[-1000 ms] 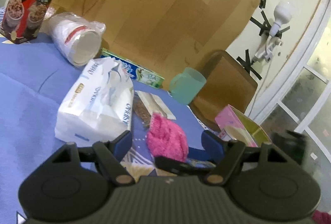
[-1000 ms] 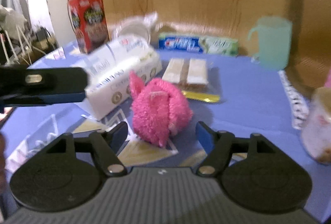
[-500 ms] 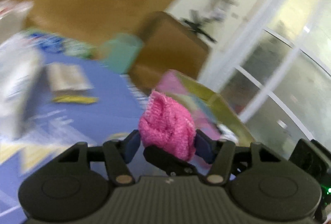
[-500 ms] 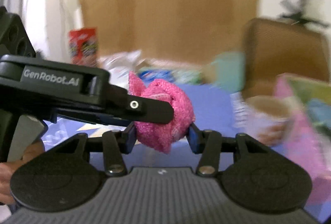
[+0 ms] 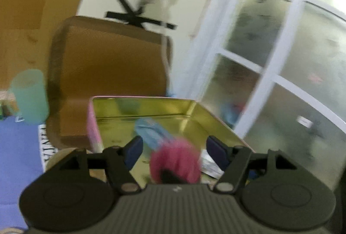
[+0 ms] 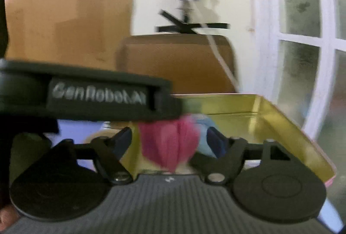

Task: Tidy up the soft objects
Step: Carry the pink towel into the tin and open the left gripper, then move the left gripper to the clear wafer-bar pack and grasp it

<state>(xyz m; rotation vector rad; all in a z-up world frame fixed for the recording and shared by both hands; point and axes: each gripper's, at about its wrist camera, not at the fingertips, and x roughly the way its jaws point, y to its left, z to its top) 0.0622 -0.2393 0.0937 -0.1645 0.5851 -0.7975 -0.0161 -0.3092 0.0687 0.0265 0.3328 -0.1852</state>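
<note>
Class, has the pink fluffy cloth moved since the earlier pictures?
Yes. The pink cloth left the blue tablecloth beside the tissue pack and is now over the gold tin.

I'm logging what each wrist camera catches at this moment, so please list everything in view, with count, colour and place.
Fluffy cloth: one, pink, between both grippers' jaws over the tin, no pad touching it.
Tin: one, pink outside, gold inside, open, at the table's edge.
Soft item: one, light blue, in the tin.
Cup: one, mint green, left of the tin.
Tablecloth: one, blue, lower left.
Chair: one, brown, behind the tin.
Window: white frame, frosted panes, right.
Left gripper: black, jaws just opened.
Right gripper: black, jaws just opened.
</note>
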